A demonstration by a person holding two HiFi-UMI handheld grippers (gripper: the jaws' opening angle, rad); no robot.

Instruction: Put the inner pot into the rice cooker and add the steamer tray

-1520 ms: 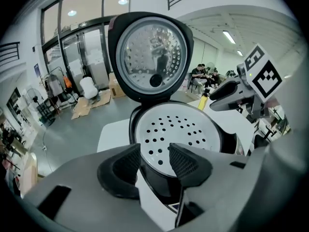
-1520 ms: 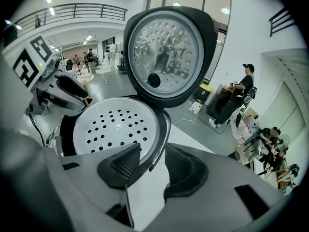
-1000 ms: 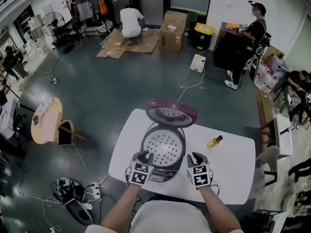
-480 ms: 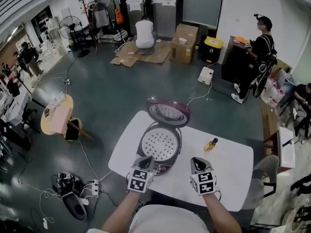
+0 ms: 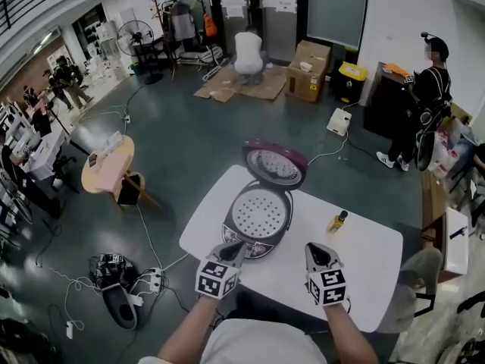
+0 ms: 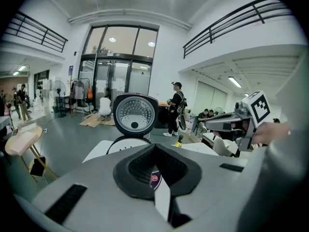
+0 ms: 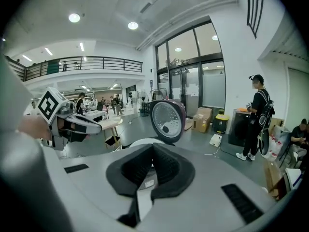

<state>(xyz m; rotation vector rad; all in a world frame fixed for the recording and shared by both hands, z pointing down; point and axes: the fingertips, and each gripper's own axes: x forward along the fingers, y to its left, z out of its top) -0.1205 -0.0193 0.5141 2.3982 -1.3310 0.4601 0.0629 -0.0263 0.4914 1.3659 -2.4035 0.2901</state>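
Steamer tray [image 5: 260,213] sits in open rice cooker [image 5: 258,249]. Left gripper [image 5: 233,249], right gripper [image 5: 315,251] before it: jaws just closed together, empty.

Rice cooker [image 5: 259,247] on white bench [image 5: 364,256], lid [image 5: 275,165] open, upright. Perf. steamer tray [image 5: 260,212] seated inside, level.

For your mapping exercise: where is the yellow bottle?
In the head view, the yellow bottle sits on the white table, right of the open rice cooker.
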